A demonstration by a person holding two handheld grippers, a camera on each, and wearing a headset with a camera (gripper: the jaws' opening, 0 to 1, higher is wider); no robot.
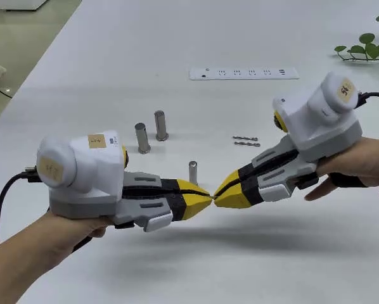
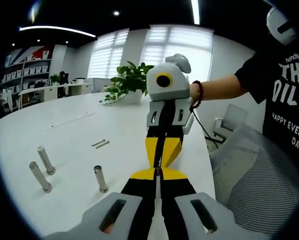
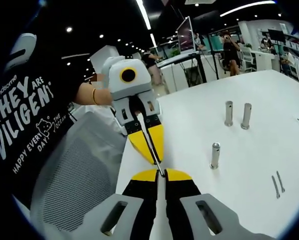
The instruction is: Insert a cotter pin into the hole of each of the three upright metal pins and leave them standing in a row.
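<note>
Holding left gripper (image 1: 208, 197) and right gripper (image 1: 217, 196) tip to tip, both jaws pressed together, nothing visibly pinched. Probably best next: spreading one, approaching cotter pins (image 1: 245, 141) low along tabletop (image 1: 177, 266).

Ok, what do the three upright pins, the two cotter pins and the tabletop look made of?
Upright pins: likely steel, brushed grey with soft highlights. Cotter pins: probably thin metal wire, dull grey, too small to be sure. Tabletop: smooth white, faint sheen, perhaps laminate.
</note>
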